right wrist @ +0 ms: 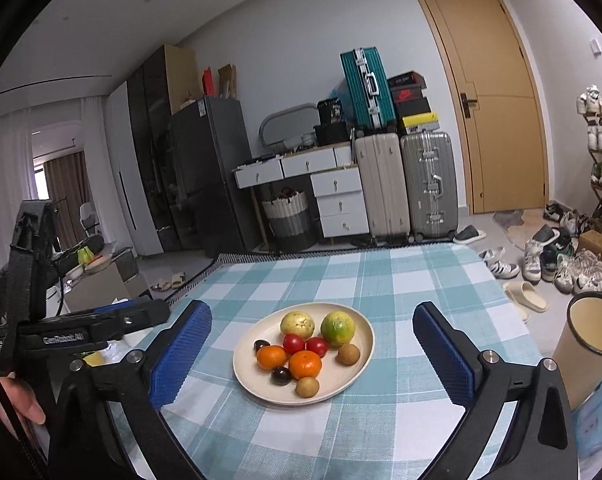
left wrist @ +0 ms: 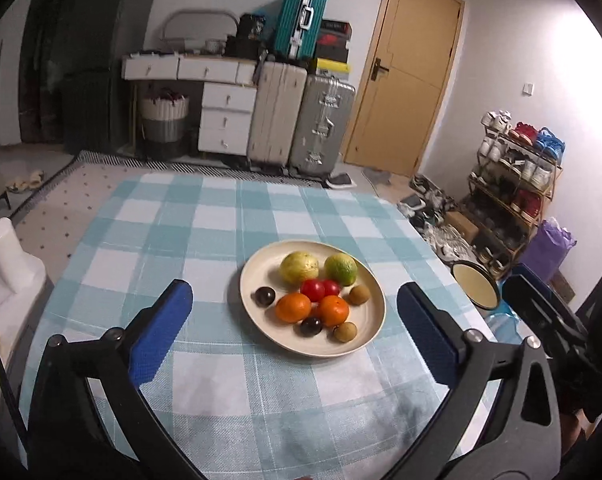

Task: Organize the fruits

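Observation:
A cream plate [left wrist: 261,322] [right wrist: 353,380] sits on the blue-checked tablecloth [left wrist: 205,240] [right wrist: 381,280]. It holds a yellow guava [left wrist: 299,267] [right wrist: 297,324], a green citrus [left wrist: 341,269] [right wrist: 337,328], two red tomatoes [left wrist: 313,289] [right wrist: 293,343], two oranges [left wrist: 293,307] [right wrist: 305,365], two dark plums [left wrist: 265,295] [right wrist: 280,375] and two brown kiwis [left wrist: 359,294] [right wrist: 348,353]. My left gripper [left wrist: 295,332] is open and empty, just short of the plate. My right gripper [right wrist: 312,348] is open and empty, with the plate between its fingers' line of sight.
A cream cup with a dark rim [left wrist: 475,285] [right wrist: 587,352] stands at the table's right edge. The other gripper's body shows at the left in the right wrist view [right wrist: 81,328] and at the right in the left wrist view [left wrist: 557,320]. Suitcases, drawers and a shoe rack stand beyond the table.

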`<state>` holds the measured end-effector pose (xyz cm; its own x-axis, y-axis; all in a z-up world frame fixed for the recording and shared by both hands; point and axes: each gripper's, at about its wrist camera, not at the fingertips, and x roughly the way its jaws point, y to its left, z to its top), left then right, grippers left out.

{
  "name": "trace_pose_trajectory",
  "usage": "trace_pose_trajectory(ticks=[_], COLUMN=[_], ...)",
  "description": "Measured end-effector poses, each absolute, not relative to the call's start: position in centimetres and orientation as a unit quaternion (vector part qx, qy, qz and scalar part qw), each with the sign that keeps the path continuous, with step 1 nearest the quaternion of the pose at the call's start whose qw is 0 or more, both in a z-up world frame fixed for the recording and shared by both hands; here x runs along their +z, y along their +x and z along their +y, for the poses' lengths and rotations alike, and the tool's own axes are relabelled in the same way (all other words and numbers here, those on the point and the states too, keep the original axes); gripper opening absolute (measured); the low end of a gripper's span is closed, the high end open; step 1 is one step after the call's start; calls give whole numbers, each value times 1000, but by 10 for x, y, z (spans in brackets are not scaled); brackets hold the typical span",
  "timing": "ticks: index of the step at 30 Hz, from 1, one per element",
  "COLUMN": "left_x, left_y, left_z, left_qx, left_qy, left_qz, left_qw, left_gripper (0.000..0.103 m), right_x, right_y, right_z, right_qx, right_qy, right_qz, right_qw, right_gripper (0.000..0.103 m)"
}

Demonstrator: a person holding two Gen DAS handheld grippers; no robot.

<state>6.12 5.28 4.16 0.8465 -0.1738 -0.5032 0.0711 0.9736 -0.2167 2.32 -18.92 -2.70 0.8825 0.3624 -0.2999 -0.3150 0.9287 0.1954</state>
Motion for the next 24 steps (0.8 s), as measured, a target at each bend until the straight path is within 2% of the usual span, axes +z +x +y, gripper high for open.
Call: trace_pose_trajectory(ticks=[24], left_x=[-6], left_y=[68], left_z=[53], left_qx=[-21], left_qy=[-72], left_qz=[243], left_qw=[967], left_gripper=[102], right_x=[-47], right_y=[24], right_z=[-194], right_qx=[153], right_qy=[62], right_qz=[174], right_qw=[971], right_gripper=[103])
